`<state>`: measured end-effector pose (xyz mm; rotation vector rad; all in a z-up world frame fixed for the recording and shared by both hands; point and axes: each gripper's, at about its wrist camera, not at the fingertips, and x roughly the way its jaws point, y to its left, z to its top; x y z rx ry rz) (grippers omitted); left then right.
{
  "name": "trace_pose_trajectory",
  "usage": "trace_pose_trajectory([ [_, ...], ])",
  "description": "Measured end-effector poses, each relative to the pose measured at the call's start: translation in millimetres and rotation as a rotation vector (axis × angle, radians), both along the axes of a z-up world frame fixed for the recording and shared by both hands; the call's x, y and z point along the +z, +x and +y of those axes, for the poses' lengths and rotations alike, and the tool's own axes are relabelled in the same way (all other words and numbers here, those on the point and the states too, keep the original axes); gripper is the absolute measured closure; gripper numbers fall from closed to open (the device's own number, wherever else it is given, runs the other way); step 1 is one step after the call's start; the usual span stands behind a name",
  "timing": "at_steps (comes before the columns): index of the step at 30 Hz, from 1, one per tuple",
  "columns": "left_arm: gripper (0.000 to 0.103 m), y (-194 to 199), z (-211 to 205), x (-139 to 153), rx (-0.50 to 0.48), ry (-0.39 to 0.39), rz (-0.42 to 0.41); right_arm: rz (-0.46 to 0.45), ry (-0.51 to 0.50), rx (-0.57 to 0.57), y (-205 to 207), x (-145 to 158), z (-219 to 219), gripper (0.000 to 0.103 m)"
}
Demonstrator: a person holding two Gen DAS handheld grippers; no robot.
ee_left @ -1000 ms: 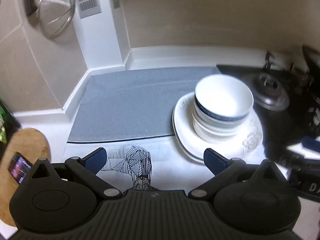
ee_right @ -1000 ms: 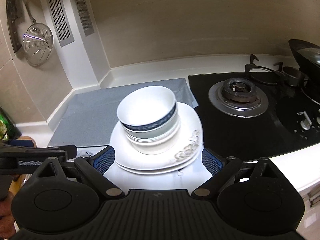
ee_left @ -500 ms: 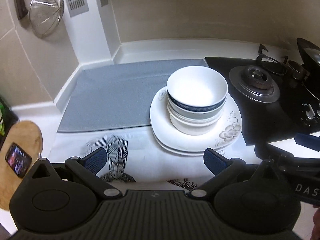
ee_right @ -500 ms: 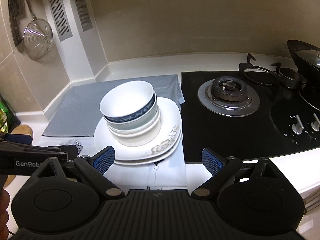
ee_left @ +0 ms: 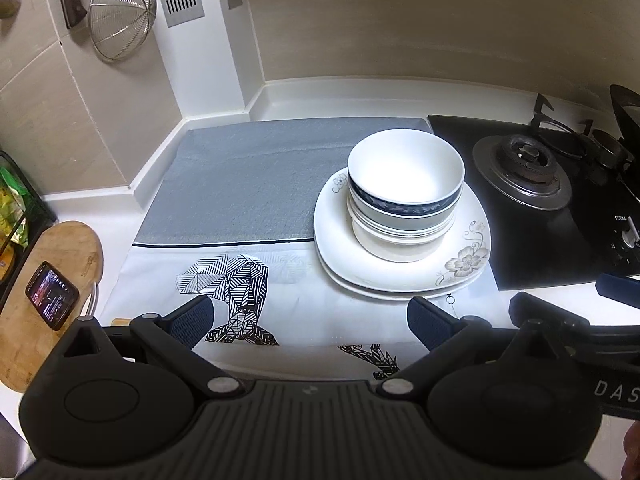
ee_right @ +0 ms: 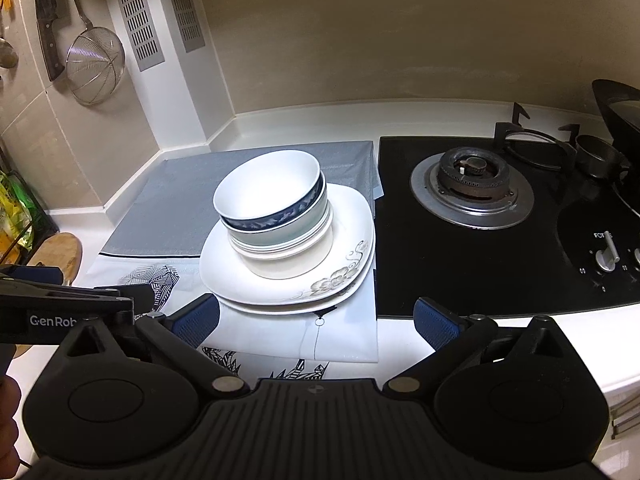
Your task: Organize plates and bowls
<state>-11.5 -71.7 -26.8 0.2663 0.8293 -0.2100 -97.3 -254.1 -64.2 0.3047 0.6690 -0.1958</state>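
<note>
Right wrist view: right hand-held gripper [ee_right: 316, 322], jaws opening, nothing between them. Left hand-held gripper [ee_left: 308, 318] spread wide, empty. At 12 o'clock, nested glossy bowls [ee_right: 272, 204], the top one blue-banded, sit on stacked rounded-square floral plates [ee_right: 336, 276]. Plates overlap a grey woven mat [ee_right: 168, 208] and printed white cloth [ee_right: 344, 336] on the white counter [ee_right: 460, 344]. Black glass hob [ee_right: 472, 264] borders at 2 o'clock; bare mat lies at 10 o'clock.

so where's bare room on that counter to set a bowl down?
Best: the grey mat, bare from the wall corner to the plate stack. Also the patterned cloth in front of the stack. Crowded: the stack's own spot, the cutting board holding a phone, the stove.
</note>
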Motion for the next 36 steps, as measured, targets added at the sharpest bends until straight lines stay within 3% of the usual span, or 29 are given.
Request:
trace_pose_trajectory([
  [36,0.0,-22,-3,6,0.002,0.002,-0.025,-0.001,-0.002,-0.014,-22,0,2,0.0],
])
